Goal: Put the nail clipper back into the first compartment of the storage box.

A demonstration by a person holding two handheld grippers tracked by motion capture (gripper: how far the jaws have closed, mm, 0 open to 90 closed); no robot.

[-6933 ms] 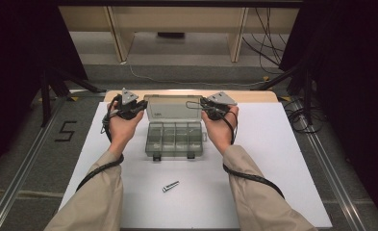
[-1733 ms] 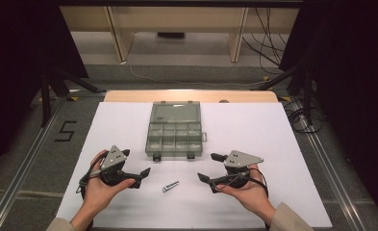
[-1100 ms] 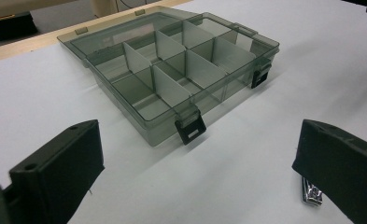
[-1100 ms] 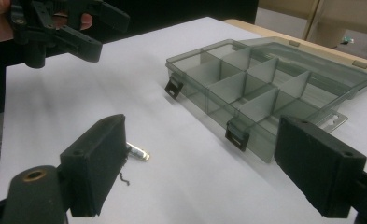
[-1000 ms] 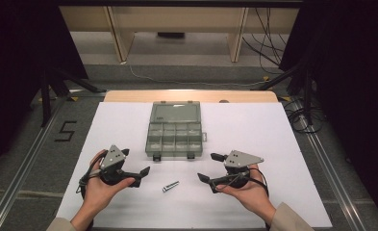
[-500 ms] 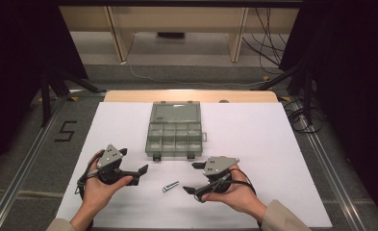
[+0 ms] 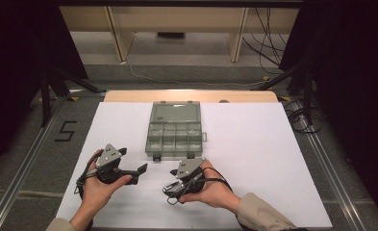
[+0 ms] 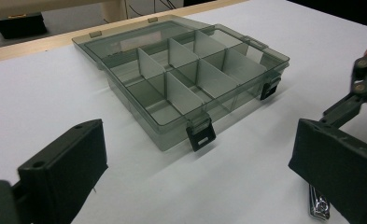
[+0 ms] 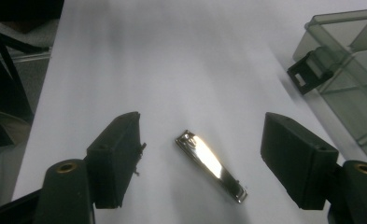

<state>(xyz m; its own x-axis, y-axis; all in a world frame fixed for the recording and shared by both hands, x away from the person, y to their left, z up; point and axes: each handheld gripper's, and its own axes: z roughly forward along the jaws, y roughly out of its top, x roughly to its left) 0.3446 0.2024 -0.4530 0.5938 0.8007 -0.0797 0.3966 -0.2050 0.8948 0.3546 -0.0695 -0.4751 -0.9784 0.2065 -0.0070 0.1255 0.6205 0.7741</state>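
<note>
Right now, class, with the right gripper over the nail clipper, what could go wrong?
1. The nail clipper lies flat and slanted between the right gripper's open jaws, which have just been closing; they might skid it away.
2. The box sits close; a swing could hit its latch.

Setting: laboratory recording bay. Evidence: white sheet (image 7: 254, 144) laid over a wooden table (image 7: 129, 96); aluminium rails (image 7: 23, 166) bordering the floor on both sides; taped numeral "5" (image 7: 65, 131) left of the table; loose cables (image 7: 304, 118) at right; black curtains (image 7: 13, 43) enclosing.
</note>
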